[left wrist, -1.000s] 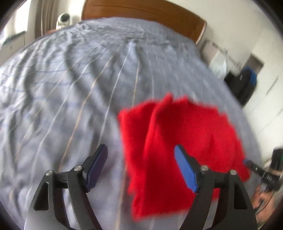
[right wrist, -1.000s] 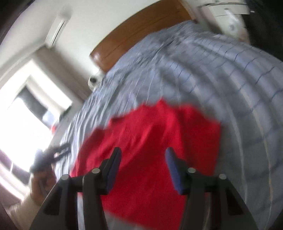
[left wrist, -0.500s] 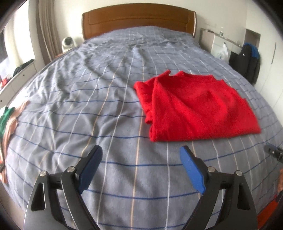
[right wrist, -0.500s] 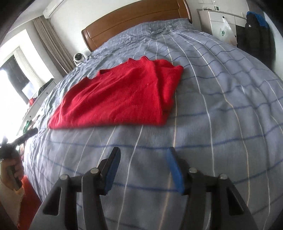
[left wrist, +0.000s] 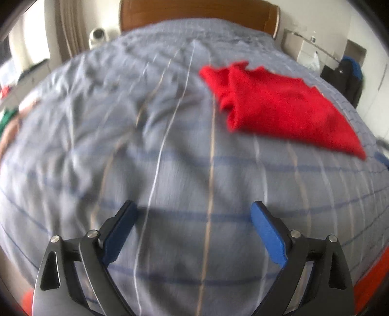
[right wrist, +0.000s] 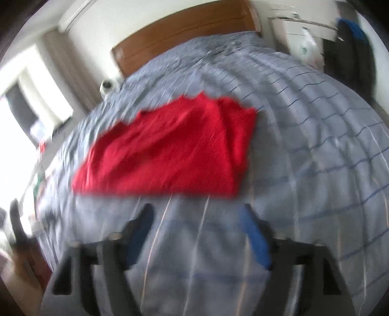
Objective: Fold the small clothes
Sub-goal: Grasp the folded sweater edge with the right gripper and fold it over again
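Note:
A red sweater [left wrist: 279,107] lies folded flat on the grey checked bedspread [left wrist: 145,145], up and to the right in the left wrist view. My left gripper [left wrist: 194,206] is open and empty over bare bedspread, well short of the sweater. In the right wrist view the sweater [right wrist: 170,155] lies just beyond my right gripper [right wrist: 197,209], which is open and empty above the bedspread [right wrist: 316,145]. Both views are blurred by motion.
A wooden headboard [left wrist: 194,12] stands at the far end of the bed. A white cabinet [left wrist: 306,48] and dark bags [left wrist: 345,75] stand to the right of the bed. Other clothes [left wrist: 7,121] lie at the bed's left edge. A window [right wrist: 22,102] is at the left.
Both grippers have pulled back from the sweater, which now lies released on the bed. The left view has swung left and dropped closer to the bedspread; the right view has tilted.

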Available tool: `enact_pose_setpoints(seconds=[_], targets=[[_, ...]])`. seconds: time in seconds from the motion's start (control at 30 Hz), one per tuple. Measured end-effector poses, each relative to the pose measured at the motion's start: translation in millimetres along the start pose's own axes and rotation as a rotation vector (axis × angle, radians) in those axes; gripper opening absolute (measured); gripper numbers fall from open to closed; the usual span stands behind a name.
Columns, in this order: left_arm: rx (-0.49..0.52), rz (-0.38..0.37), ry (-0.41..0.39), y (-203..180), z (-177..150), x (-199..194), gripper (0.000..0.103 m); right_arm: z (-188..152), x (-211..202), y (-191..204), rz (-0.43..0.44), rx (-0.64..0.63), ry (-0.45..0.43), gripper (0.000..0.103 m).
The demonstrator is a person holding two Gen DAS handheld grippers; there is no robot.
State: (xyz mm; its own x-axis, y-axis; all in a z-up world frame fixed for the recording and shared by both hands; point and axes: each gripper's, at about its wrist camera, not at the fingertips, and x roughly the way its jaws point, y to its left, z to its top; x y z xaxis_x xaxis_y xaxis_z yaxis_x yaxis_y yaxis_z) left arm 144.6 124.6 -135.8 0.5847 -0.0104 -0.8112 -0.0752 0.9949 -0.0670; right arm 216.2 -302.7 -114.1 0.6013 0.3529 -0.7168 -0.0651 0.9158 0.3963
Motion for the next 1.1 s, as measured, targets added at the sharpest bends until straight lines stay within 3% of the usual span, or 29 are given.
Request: enact_pose_setpoints(seconds=[0.1, 0.2, 0.33, 0.37, 0.4, 0.43, 0.47, 0.53, 0.63, 0.73, 0.8, 0.93, 1.07, 1.1], targets=[[-0.011, -0.026, -0.064, 6.7, -17.6, -10.0, 0.096, 34.0, 23.3, -33.2, -0.010, 0.146, 0.008, 0.084], [-0.001, -0.034, -0.067, 6.6, -17.4, -12.6, 0.096, 57.5, 62.2, -54.3, 0.029, 0.241, 0.053, 0.084], [-0.012, -0.048, -0.092, 12.5, -17.6, -8.7, 0.099, 60.4, 103.4, -40.4, 0.076, 0.238, 0.119, 0.084], [-0.010, -0.052, -0.104, 14.1, -18.1, -7.8, 0.099, 60.2, 107.3, -32.9, 0.064, 0.201, 0.132, 0.075], [-0.007, -0.051, -0.112, 15.7, -17.9, -7.1, 0.099, 60.3, 114.3, -18.8, 0.040, 0.130, 0.176, 0.042], [-0.008, -0.049, -0.115, 18.8, -16.6, -6.2, 0.099, 60.4, 118.3, -9.4, 0.013, 0.086, 0.212, 0.023], [-0.013, -0.048, -0.117, 20.9, -15.5, -5.9, 0.099, 62.6, 117.8, -1.5, -0.012, 0.063, 0.227, 0.014], [-0.042, -0.050, -0.124, 28.7, -13.4, -6.2, 0.099, 74.2, 103.5, 16.4, -0.027, 0.051, 0.194, 0.013], [-0.098, -0.062, -0.122, 42.2, -11.4, -3.8, 0.099, 101.5, 75.2, 71.1, 0.060, 0.003, 0.121, 0.013], [-0.130, -0.071, -0.129, 49.7, -9.6, -3.2, 0.099, 115.4, 70.2, 138.8, 0.137, -0.090, 0.123, 0.013], [-0.137, -0.078, -0.131, 50.9, -10.1, -3.1, 0.099, 112.1, 83.5, 197.1, 0.185, -0.167, 0.156, 0.013], [-0.106, -0.056, -0.131, 46.7, -11.7, -2.2, 0.099, 87.3, 131.8, 262.6, 0.207, -0.247, 0.208, 0.013], [-0.089, -0.045, -0.128, 44.8, -13.2, -3.3, 0.099, 43.4, 187.4, 275.7, 0.272, -0.146, 0.410, 0.045], [-0.094, -0.051, -0.127, 46.0, -13.2, -3.8, 0.099, 41.3, 184.6, 272.6, 0.321, -0.111, 0.409, 0.045]])
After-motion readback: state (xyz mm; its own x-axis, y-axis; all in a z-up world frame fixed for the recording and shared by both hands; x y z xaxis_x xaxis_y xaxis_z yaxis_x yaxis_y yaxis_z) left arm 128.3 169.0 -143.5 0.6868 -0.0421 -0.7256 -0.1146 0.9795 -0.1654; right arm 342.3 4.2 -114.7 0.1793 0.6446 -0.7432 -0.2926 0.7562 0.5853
